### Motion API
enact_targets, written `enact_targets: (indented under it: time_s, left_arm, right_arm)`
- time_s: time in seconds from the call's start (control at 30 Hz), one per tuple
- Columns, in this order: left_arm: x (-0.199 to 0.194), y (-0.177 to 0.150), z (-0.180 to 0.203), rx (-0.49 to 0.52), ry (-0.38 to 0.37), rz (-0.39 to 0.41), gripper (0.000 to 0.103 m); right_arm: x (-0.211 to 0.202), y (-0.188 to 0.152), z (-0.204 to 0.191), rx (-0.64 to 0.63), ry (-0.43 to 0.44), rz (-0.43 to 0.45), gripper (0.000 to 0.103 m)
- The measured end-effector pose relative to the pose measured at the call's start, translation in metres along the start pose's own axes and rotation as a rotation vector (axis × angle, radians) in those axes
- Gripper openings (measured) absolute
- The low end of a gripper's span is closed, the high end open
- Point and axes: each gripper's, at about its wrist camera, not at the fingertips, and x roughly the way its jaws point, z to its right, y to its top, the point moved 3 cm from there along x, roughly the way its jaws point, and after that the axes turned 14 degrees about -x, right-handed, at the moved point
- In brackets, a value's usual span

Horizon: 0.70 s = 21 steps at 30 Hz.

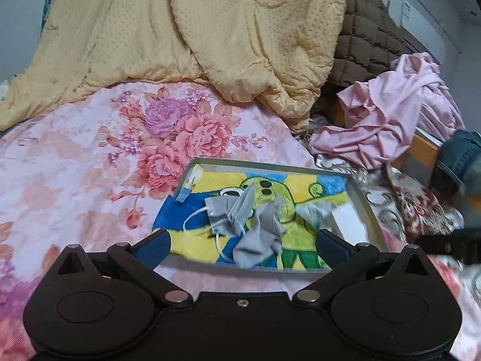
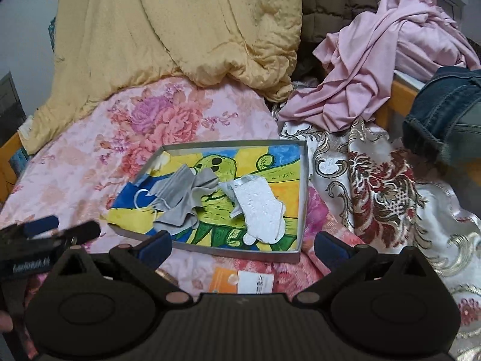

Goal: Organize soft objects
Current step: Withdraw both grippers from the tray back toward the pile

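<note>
A shallow grey tray (image 1: 270,165) (image 2: 303,198) lined with a yellow, blue and green cartoon cloth lies on the floral bed. In it lie a crumpled grey sock (image 1: 258,234) (image 2: 183,210), a grey face mask (image 1: 228,213) (image 2: 177,183) with white ear loops, and a white fuzzy sock (image 2: 261,213) (image 1: 345,219). My left gripper (image 1: 243,243) is open and empty just in front of the tray's near edge. My right gripper (image 2: 243,245) is open and empty above the tray's near right edge. The left gripper's fingers (image 2: 54,228) show at the left of the right wrist view.
A yellow quilt (image 1: 186,30) (image 2: 180,30) is heaped at the back. A brown padded jacket (image 1: 366,36), pink garments (image 1: 390,114) (image 2: 375,69) and jeans (image 2: 445,114) (image 1: 460,156) lie at the right over a brocade cloth (image 2: 375,186). An orange-and-white card (image 2: 240,281) lies before the tray.
</note>
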Motion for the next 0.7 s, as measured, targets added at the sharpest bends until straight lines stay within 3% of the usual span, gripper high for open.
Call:
enact_targets:
  time_s: [0.23,0.4,0.7]
  left_arm:
    - [-0.058,-0.023,-0.003,0.006,-0.010,0.001,0.102]
    - [-0.094,-0.048,0.005,0.111,-0.013,0.030,0.102]
    - [-0.127,-0.095,0.007,0.135,-0.019,-0.016,0.102]
  right_arm:
    - [-0.047,-0.014,-0.005,0.004,0.002,0.039,0.103]
    - [-0.074,-0.029,-0.014,-0.007,0.010,0.062,0.103]
    - [-0.108,-0.060,-0.026,0.019,0.058,0.054,0.103]
